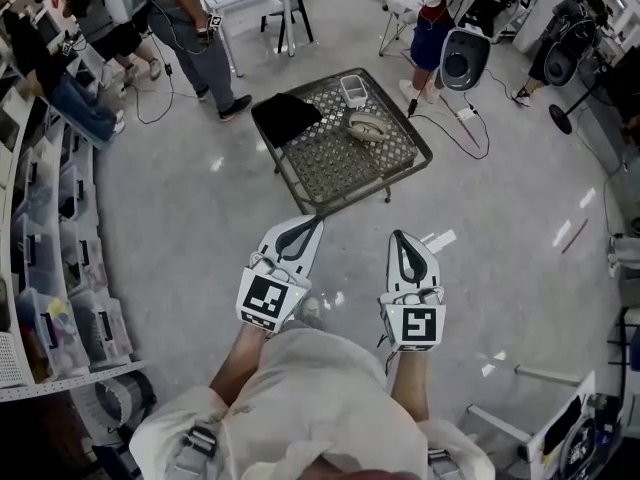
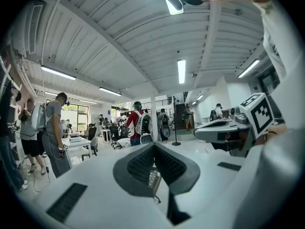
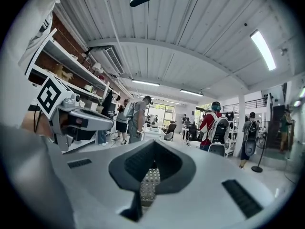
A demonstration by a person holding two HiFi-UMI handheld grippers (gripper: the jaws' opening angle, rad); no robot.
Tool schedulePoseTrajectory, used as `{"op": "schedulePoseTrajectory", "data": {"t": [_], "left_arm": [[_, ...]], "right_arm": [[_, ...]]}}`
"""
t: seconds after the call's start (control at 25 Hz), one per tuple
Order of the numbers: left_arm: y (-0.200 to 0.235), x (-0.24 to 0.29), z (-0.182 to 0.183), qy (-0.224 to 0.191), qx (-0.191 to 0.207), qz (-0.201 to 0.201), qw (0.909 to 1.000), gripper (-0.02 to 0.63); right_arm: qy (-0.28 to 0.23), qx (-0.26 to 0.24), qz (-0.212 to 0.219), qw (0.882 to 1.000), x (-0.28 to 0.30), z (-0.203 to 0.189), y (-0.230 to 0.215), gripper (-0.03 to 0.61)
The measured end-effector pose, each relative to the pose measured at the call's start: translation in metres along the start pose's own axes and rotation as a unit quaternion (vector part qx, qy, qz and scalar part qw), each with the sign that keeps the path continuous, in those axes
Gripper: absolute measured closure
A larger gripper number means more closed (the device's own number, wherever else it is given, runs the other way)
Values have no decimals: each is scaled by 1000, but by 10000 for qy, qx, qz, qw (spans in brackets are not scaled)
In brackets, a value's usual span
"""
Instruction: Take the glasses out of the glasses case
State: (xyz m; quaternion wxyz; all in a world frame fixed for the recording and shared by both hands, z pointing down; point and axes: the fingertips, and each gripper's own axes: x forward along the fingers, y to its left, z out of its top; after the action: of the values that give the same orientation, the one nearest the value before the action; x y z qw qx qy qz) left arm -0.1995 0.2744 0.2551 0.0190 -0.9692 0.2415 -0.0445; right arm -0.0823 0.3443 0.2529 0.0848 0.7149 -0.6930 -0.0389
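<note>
Left hand-held gripper [image 1: 316,220] and right hand-held gripper [image 1: 399,236] both have jaws pressed together on nothing, well short of the mesh worktop [image 1: 330,173]. A pale oval thing, likely the glasses case [image 1: 367,125], lies there near a black flat item [image 1: 285,118] and a small clear box [image 1: 353,90]. Risks: arriving with the 2 pairs of jaws together would shove the case across the mesh or off the rim, and 1 gripper could go for the black item by mistake.

The pale object [image 1: 367,126] on the mesh table [image 1: 325,173] is too small to identify.
</note>
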Motion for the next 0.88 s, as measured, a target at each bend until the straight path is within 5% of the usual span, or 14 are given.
{"op": "schedulePoseTrajectory", "data": {"t": [0.88], "left_arm": [[81, 97, -17, 14, -169, -280, 9995, 601]], "right_arm": [[134, 7, -186, 9997, 109, -20, -30, 572]]}}
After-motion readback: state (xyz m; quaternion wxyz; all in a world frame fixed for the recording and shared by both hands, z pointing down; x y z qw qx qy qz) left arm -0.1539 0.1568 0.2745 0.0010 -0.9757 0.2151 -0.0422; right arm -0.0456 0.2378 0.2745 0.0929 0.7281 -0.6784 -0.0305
